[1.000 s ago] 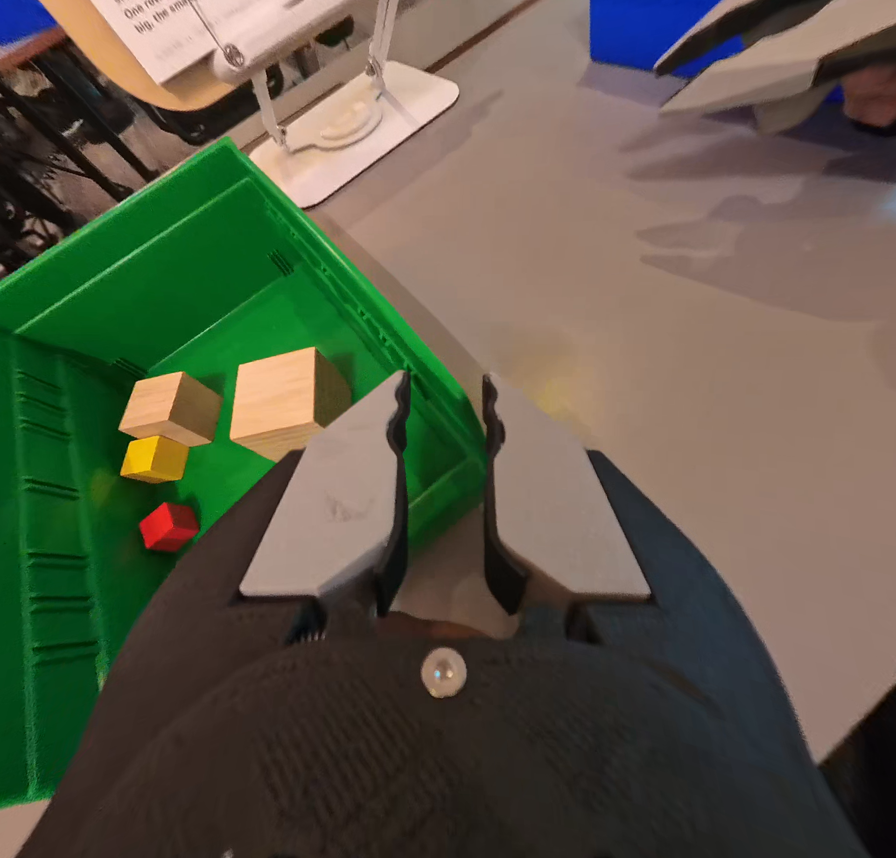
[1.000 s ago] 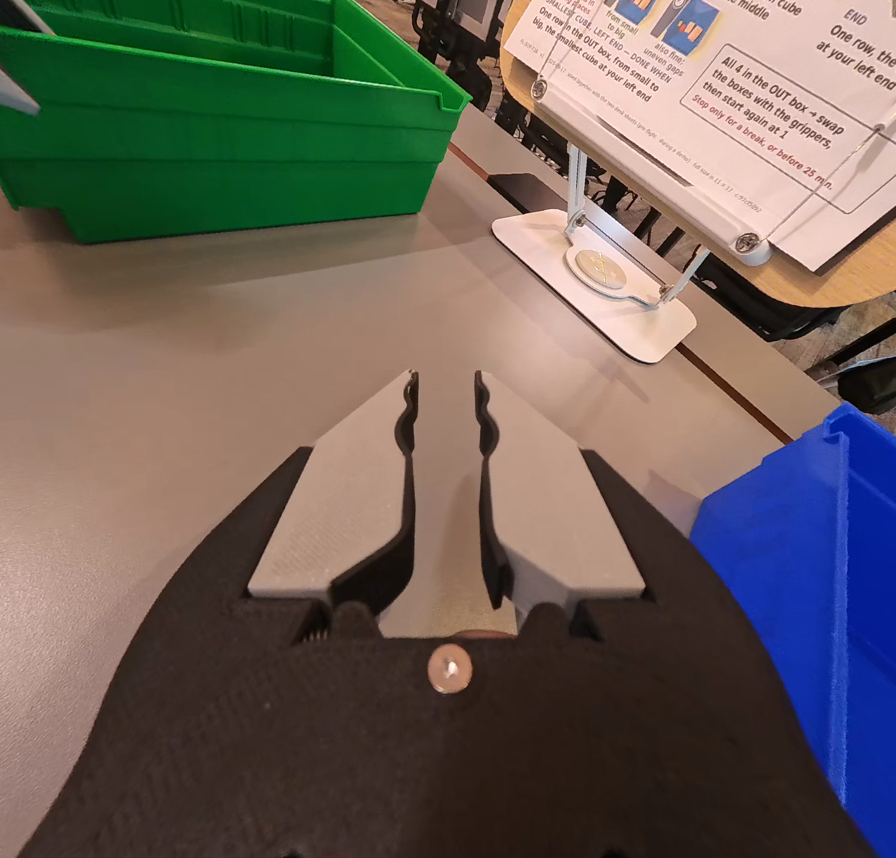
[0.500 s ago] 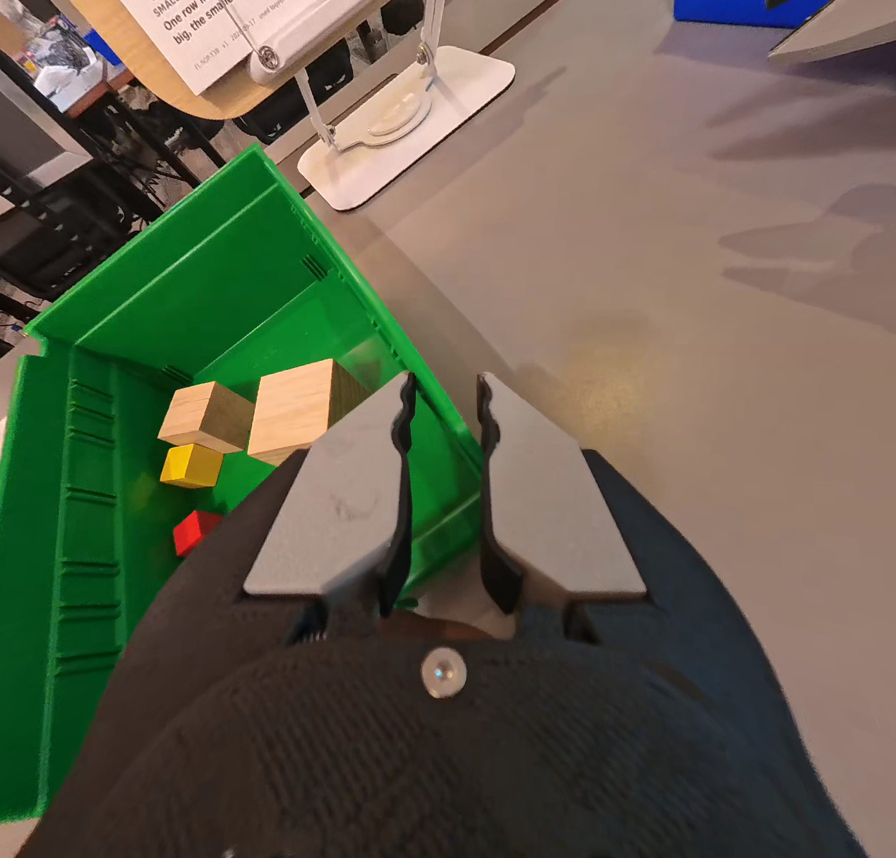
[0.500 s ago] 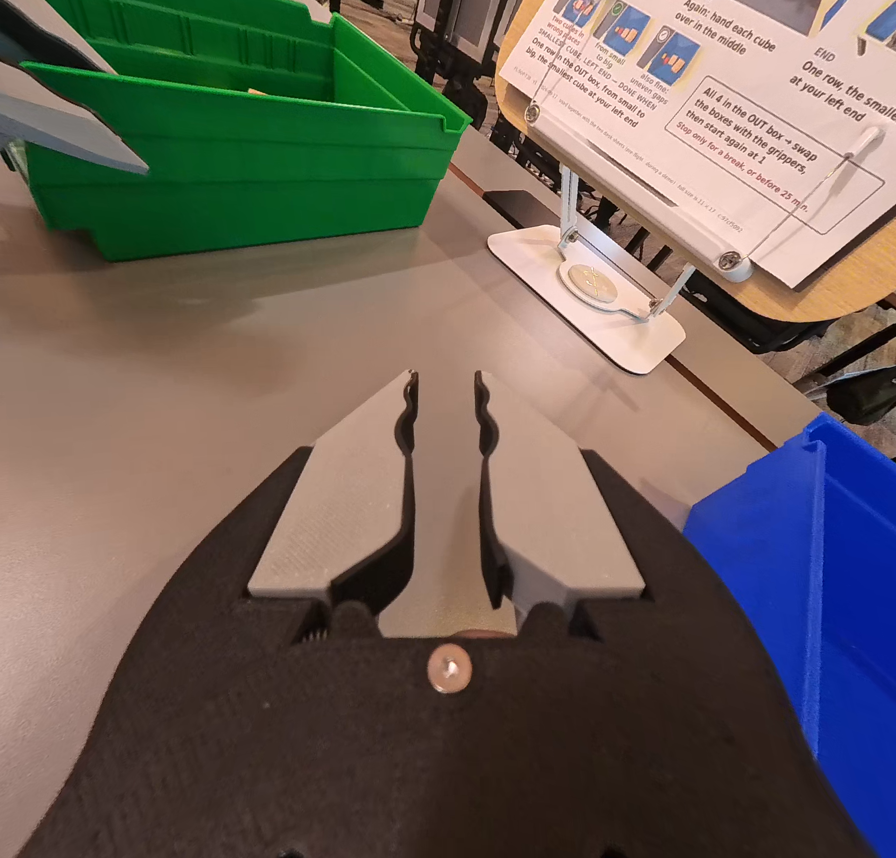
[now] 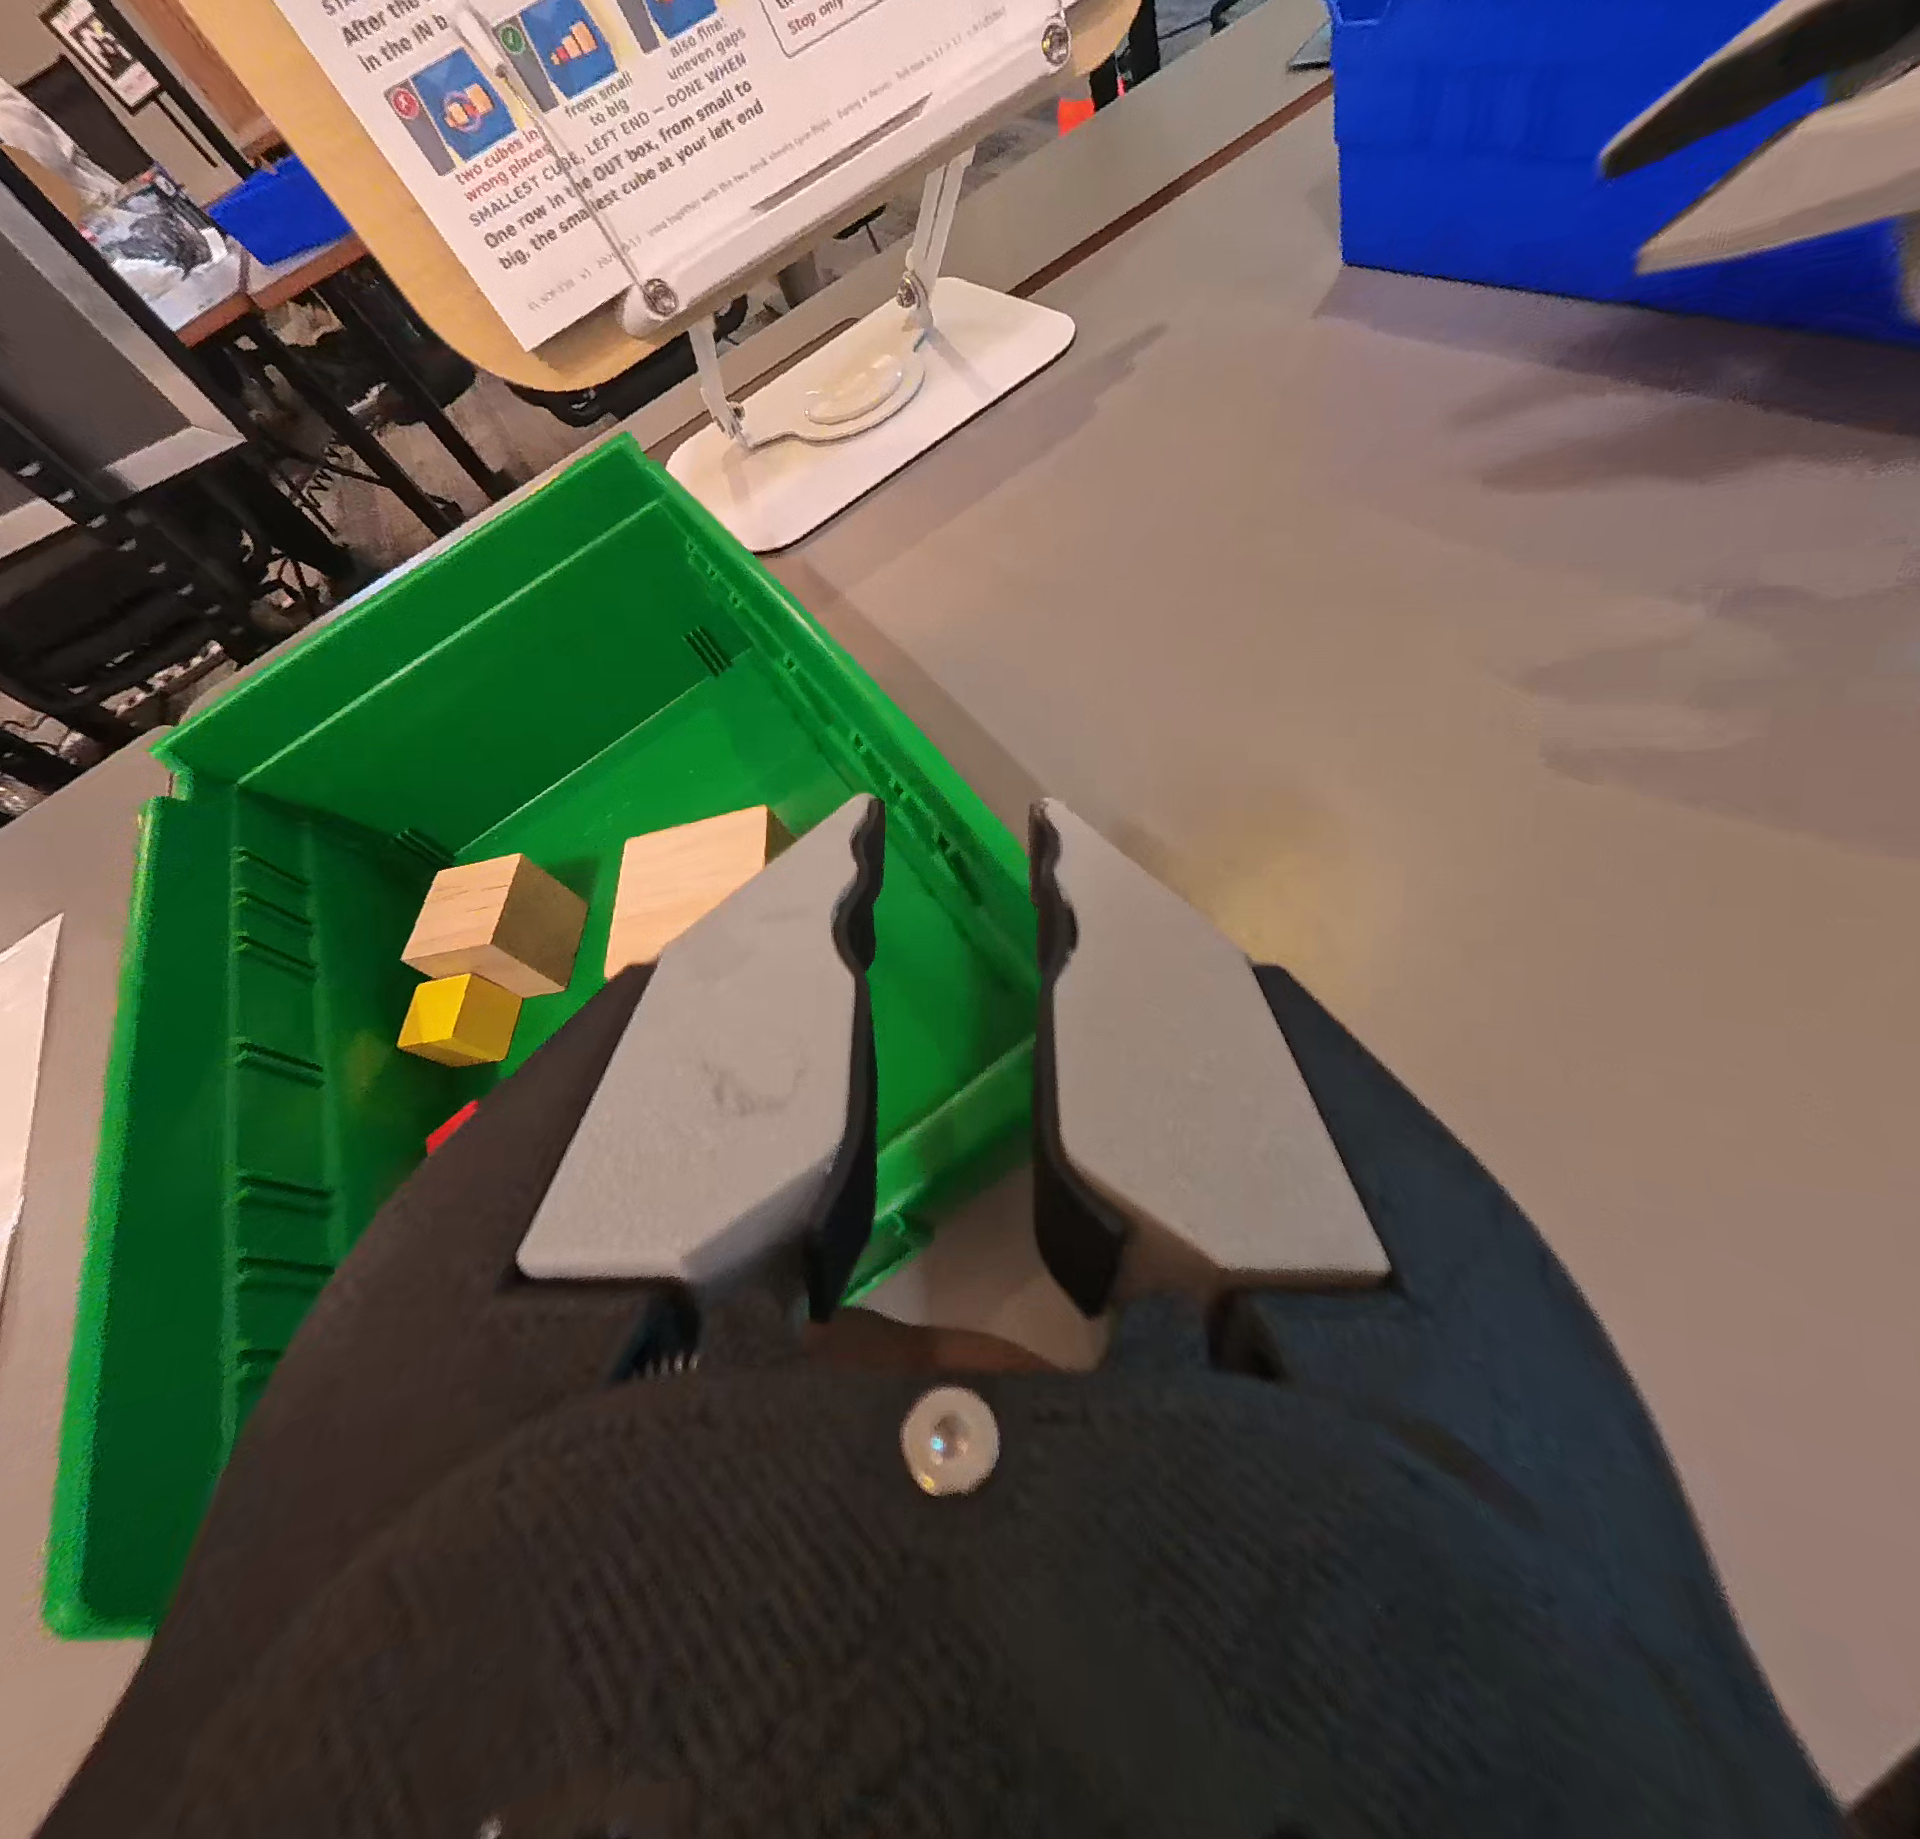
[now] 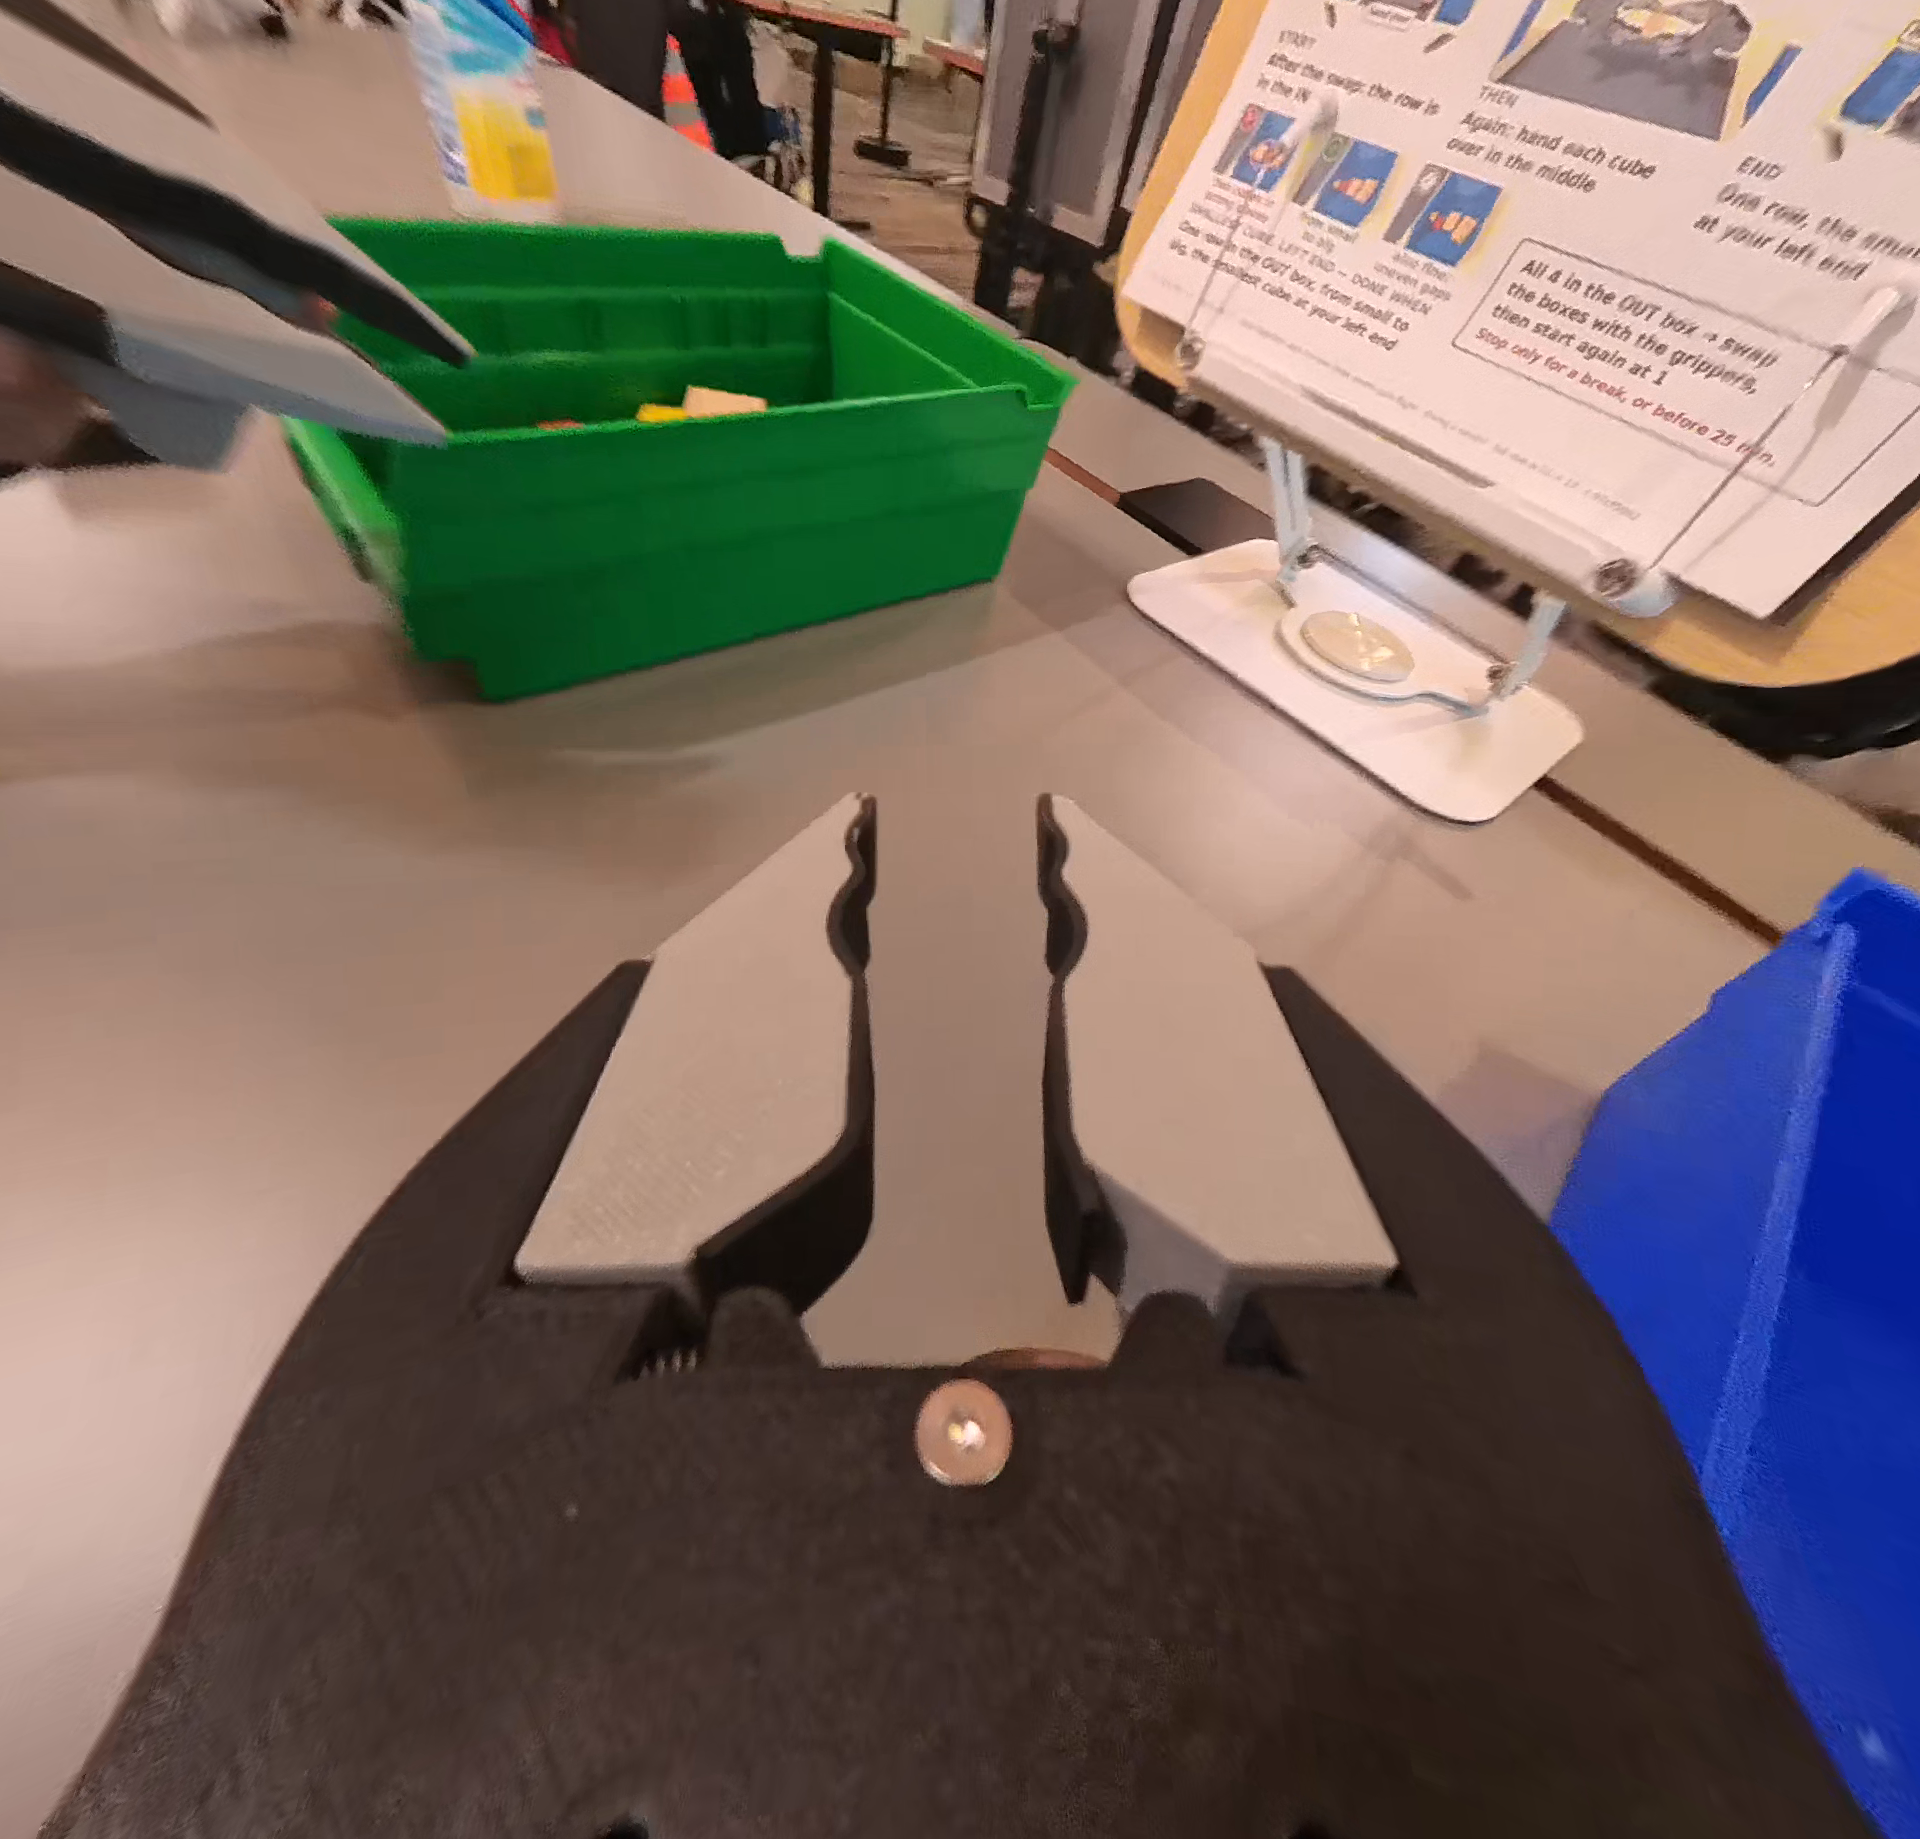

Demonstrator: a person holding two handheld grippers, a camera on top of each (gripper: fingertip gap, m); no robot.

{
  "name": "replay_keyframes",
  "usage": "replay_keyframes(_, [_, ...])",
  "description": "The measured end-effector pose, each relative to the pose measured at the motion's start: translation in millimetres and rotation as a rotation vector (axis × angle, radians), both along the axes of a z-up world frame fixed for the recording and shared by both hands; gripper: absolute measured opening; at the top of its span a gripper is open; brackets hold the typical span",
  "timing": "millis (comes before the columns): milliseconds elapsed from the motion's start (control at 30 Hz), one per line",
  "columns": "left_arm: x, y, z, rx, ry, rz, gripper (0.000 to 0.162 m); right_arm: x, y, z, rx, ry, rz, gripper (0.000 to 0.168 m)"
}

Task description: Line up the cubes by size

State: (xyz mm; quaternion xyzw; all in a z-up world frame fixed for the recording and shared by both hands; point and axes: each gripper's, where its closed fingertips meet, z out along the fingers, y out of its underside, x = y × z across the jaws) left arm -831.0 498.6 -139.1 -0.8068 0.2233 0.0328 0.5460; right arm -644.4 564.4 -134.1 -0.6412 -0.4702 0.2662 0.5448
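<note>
In the left wrist view a green bin (image 5: 260,1145) holds a large wooden cube (image 5: 681,880), a smaller wooden cube (image 5: 494,922), a yellow cube (image 5: 457,1020) and a red cube (image 5: 452,1129) that my gripper mostly hides. My left gripper (image 5: 954,839) is open and empty, above the bin's right wall. My right gripper (image 6: 954,833) is open and empty over the bare table, between the green bin (image 6: 707,542) and a blue bin (image 6: 1766,1218). The right gripper also shows in the left wrist view (image 5: 1766,127).
A white stand with an instruction sheet (image 5: 873,387) stands at the back edge of the grey table (image 5: 1455,802). The blue bin (image 5: 1507,106) sits at the far right. A bottle (image 6: 478,106) stands behind the green bin. People and furniture are in the background.
Both grippers have pulled back and risen, so the bins look smaller and farther. The left gripper now covers most of the red cube. Both stay open and empty.
</note>
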Motion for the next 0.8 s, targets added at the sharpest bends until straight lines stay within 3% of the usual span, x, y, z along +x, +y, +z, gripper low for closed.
replay_keyframes(133, [-2.2, -1.8, -3.4, -0.018, -0.017, -0.018, 0.026, 30.2, -30.5, 13.4, -0.134, 0.034, 0.069, 0.030])
replay_keyframes(233, [-2.5, -3.6, -2.8, -0.020, -0.008, -0.023, 0.026, 68.5, -48.9, 10.7, -0.190, -0.043, 0.121, 0.030])
replay_keyframes(500, [1.7, -9.5, 7.5, 0.008, -0.015, -0.034, 0.026, 155.6, -75.5, -49.1, -0.327, -0.309, 0.221, 0.025])
replay_keyframes(600, [5.1, -11.2, 8.1, 0.009, -0.012, -0.036, 0.026, 161.3, -58.8, -73.4, -0.341, -0.368, 0.169, 0.026])
replay_keyframes(633, [6.3, -11.6, 7.7, 0.009, -0.009, -0.036, 0.026, 158.5, -55.2, -79.0, -0.359, -0.371, 0.173, 0.022])
replay_keyframes(700, [8.3, -12.2, 6.4, 0.005, -0.003, -0.038, 0.026, 148.5, -52.1, -87.5, -0.404, -0.376, 0.215, 0.000])
replay_keyframes(800, [9.7, -12.0, 4.2, -0.001, 0.006, -0.038, 0.026, 127.1, -44.2, -91.2, -0.419, -0.381, 0.241, 0.000])
